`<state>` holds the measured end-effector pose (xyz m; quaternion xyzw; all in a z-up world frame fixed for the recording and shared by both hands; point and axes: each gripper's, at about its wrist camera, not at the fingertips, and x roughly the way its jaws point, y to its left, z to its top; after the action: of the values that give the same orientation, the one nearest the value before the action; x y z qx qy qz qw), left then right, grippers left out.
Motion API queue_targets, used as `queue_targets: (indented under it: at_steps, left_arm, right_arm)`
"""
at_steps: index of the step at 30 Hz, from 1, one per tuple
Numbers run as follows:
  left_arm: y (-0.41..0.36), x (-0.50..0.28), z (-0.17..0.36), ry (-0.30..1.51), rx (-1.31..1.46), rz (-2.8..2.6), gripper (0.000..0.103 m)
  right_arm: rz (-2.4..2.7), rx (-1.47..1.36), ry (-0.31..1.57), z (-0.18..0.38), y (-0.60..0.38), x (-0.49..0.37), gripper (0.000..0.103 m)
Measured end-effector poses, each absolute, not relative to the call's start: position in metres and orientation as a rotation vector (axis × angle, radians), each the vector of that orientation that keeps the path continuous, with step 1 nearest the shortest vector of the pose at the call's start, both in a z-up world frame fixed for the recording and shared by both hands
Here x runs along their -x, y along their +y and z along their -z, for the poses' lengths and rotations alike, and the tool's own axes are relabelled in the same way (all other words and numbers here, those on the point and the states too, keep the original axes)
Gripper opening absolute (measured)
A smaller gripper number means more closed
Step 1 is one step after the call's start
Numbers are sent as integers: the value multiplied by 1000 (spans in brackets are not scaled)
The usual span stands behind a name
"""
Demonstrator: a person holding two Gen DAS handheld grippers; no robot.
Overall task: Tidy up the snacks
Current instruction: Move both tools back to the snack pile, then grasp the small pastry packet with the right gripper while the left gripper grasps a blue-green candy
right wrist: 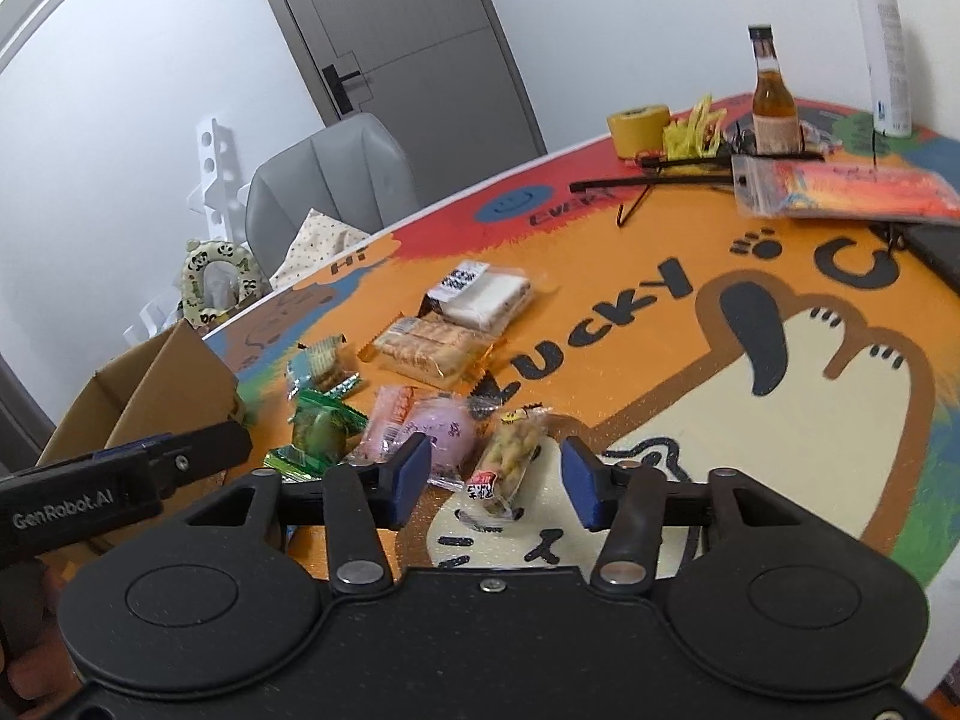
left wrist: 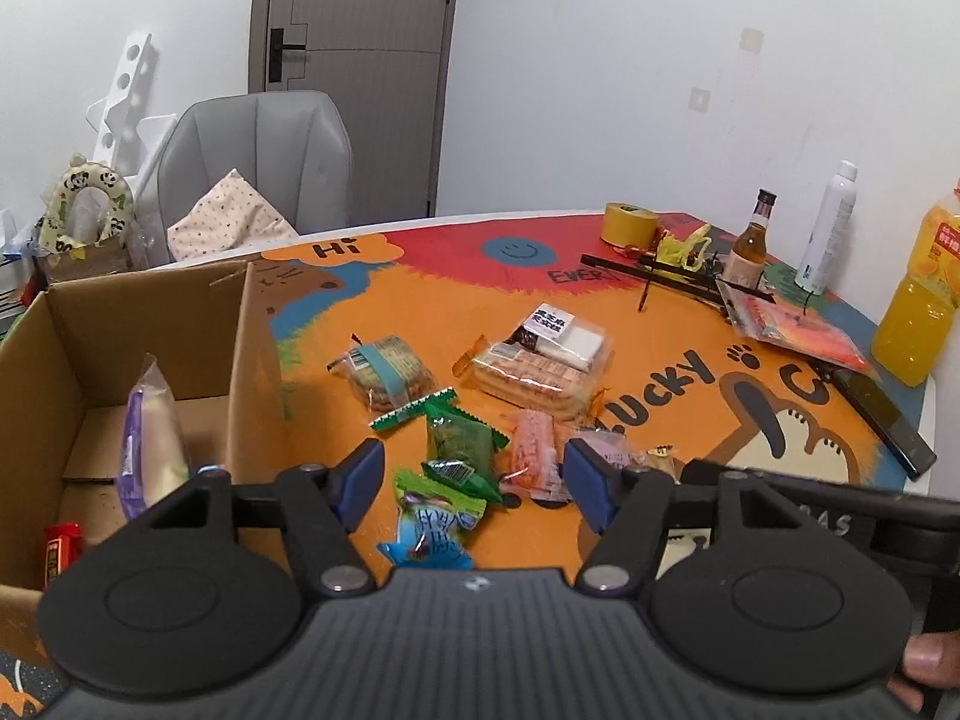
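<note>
Several snack packs lie on the colourful table mat. My left gripper (left wrist: 474, 480) is open, low over a green pack (left wrist: 462, 450), a blue-green pack (left wrist: 435, 525) and a pink pack (left wrist: 531, 450); its pads touch none of them. My right gripper (right wrist: 495, 480) is open around a peanut pack (right wrist: 510, 456), pads apart from it, with a purple pack (right wrist: 441, 432) just left. Further back lie a cracker pack (left wrist: 534, 378), a sandwich pack (left wrist: 558, 330) and a biscuit pack (left wrist: 384, 369). The cardboard box (left wrist: 252, 330) at left holds a purple-white pack (left wrist: 147, 438) and a red pack (left wrist: 60, 546).
At the far right of the table stand a yellow tape roll (left wrist: 630, 222), a brown bottle (left wrist: 750, 246), a white spray can (left wrist: 831, 228) and an orange juice bottle (left wrist: 918, 300). An orange bag (right wrist: 840, 186) and black sticks (right wrist: 654, 180) lie nearby. A grey chair (left wrist: 258, 156) stands behind the table.
</note>
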<state>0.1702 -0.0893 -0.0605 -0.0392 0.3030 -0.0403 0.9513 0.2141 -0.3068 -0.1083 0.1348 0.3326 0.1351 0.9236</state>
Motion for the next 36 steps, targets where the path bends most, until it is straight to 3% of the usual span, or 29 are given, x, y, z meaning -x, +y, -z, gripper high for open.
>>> queue_targets:
  at_steps: [3, 19, 24, 26, 29, 36]
  left_arm:
    - [-93, -175, 64, 640, 99, 101, 56]
    - [-87, -198, 101, 736, 75, 3, 55]
    - [-88, -200, 111, 766, 67, 12, 54]
    - [-88, -200, 116, 776, 76, 19, 48]
    - [-89, -197, 117, 752, 64, 14, 37]
    - [-88, -186, 108, 724, 105, 58, 33]
  right_arm:
    - [-291, -289, 690, 114, -307, -219, 46]
    - [-306, -262, 719, 129, -293, -244, 44]
    - [-308, -236, 734, 131, -290, -243, 27]
    - [-307, -223, 740, 132, -291, -241, 17]
    - [-310, -223, 741, 132, -294, -236, 16]
    - [-297, -225, 709, 122, -298, -220, 15]
